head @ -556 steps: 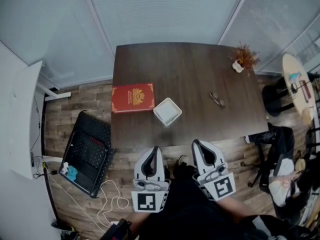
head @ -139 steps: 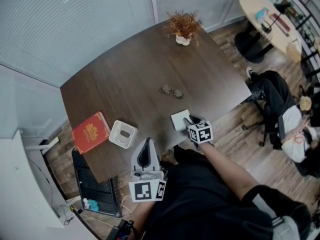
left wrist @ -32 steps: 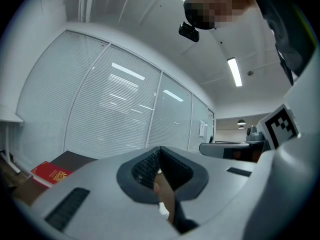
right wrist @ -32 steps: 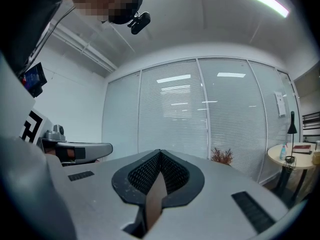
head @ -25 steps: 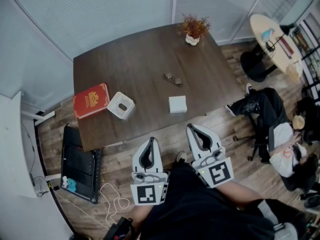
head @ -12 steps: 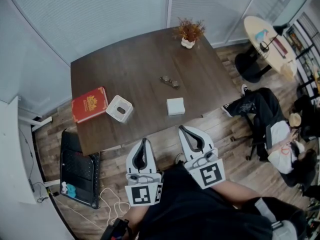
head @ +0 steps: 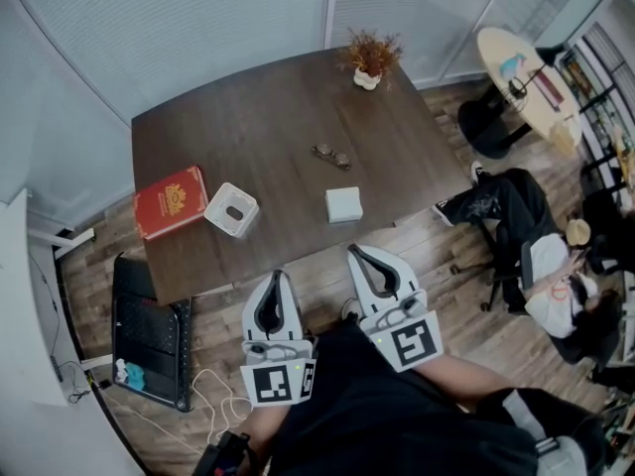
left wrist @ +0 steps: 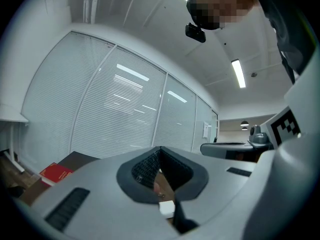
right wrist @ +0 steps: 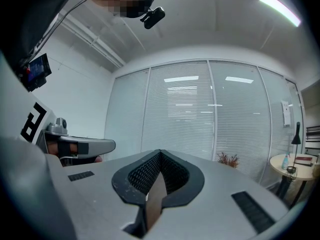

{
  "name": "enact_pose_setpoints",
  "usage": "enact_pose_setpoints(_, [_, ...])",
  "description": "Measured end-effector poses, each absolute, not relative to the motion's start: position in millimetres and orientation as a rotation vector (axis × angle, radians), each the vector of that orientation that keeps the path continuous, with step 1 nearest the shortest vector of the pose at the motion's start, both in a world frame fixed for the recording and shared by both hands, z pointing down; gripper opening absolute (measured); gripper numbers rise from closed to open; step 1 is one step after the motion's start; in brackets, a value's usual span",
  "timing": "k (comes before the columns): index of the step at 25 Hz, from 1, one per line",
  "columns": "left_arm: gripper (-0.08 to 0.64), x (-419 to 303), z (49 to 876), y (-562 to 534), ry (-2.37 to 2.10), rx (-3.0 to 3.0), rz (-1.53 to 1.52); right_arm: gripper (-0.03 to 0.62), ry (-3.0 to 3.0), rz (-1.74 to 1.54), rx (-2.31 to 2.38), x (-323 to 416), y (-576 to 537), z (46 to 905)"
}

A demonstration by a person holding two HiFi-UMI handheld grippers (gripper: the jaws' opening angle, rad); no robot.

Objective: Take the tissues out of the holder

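With jaws pressed together on nothing, the left gripper and right gripper hang short of the dark table, where the flat white tissues lie at twelve o'clock, the white holder at ten touching a red book with unreadable gold print, and glasses and a dried plant lie farther off.

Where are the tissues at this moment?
In the head view, the tissues lie on the table near the person's edge, right of the holder, just below the glasses.

No legible text anywhere; red book cover shows gold emblem (lettering too small to read).
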State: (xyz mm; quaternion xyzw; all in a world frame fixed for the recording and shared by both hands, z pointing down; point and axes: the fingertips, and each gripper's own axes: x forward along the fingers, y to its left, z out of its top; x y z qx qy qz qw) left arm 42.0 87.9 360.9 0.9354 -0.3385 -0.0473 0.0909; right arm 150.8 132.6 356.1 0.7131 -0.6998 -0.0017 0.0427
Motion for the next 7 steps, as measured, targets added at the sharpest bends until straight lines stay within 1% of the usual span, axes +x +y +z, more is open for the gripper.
enact_pose_setpoints(7, [-0.003,44.0,363.2,81.6,-0.987,2.786,-0.128,0.009,-2.145,0.011,2.23,152.6,128.6,353.2])
